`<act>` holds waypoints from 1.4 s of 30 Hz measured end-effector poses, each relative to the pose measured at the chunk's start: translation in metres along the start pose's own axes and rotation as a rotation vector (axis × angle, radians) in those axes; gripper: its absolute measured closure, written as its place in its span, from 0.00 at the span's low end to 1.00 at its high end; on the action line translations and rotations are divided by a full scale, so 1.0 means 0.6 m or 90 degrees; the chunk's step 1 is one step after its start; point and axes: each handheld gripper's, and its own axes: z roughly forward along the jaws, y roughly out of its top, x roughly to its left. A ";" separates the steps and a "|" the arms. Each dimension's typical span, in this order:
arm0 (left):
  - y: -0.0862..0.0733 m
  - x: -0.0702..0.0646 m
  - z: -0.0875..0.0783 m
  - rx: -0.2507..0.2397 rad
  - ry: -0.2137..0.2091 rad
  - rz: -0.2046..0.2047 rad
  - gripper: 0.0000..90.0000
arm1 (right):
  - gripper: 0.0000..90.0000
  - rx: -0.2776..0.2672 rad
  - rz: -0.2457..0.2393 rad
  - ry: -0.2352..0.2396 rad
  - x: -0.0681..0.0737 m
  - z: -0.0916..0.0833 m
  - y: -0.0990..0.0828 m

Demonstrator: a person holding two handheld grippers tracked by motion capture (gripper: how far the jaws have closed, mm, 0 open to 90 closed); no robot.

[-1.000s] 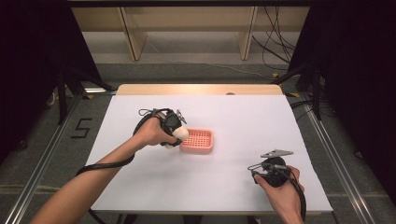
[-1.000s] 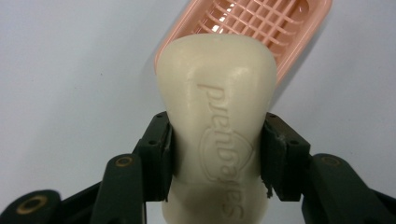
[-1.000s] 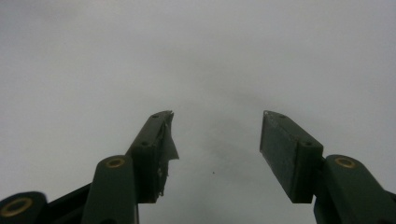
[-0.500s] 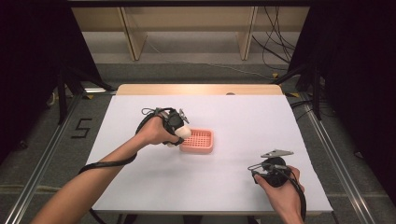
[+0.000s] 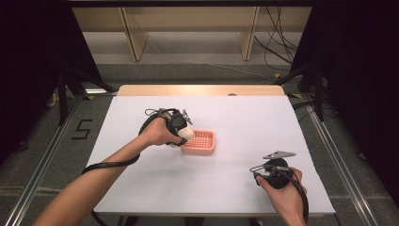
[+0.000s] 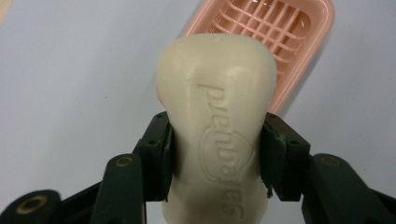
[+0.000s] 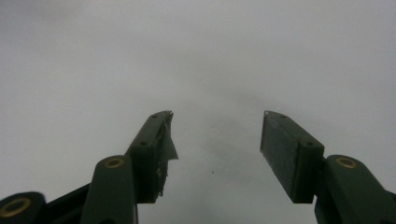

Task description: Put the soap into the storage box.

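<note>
A cream bar of soap [image 6: 217, 116] with embossed lettering sits between the black jaws of my left gripper [image 6: 217, 154], which is shut on it. In the high view the left gripper [image 5: 182, 132] holds the soap [image 5: 187, 133] at the left edge of a pink slotted soap dish [image 5: 201, 141] on the white table. The dish [image 6: 285, 32] shows just beyond the soap in the left gripper view. My right gripper [image 7: 215, 135] stands open over bare white table, nothing between its jaws. In the high view the right gripper [image 5: 273, 169] rests at the table's front right.
The white table [image 5: 235, 117] has a wooden strip along its far edge. Dark curtains stand at both sides, with cables on the floor behind. A cable trails from the left gripper along the forearm.
</note>
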 end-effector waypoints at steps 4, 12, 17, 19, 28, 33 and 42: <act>0.003 0.001 0.001 -0.001 0.002 0.008 0.55 | 0.49 -0.002 -0.001 0.001 0.001 0.000 0.000; 0.008 0.001 0.005 -0.005 0.006 0.014 0.55 | 0.49 -0.001 0.000 0.000 0.000 -0.001 0.000; 0.010 -0.001 0.008 -0.009 0.005 0.013 0.55 | 0.49 -0.001 0.000 0.000 0.000 0.000 0.000; 0.012 0.000 0.010 -0.011 0.007 0.022 0.55 | 0.49 0.000 0.000 0.000 0.000 0.000 0.000; 0.016 -0.002 0.014 -0.017 0.005 0.024 0.55 | 0.49 -0.001 0.000 0.000 0.000 0.000 0.000; 0.020 -0.002 0.016 -0.023 0.008 0.034 0.55 | 0.49 -0.004 0.001 0.002 0.000 0.000 -0.001; 0.025 -0.004 0.021 -0.029 0.007 0.038 0.55 | 0.49 -0.001 -0.001 0.002 0.000 0.000 0.000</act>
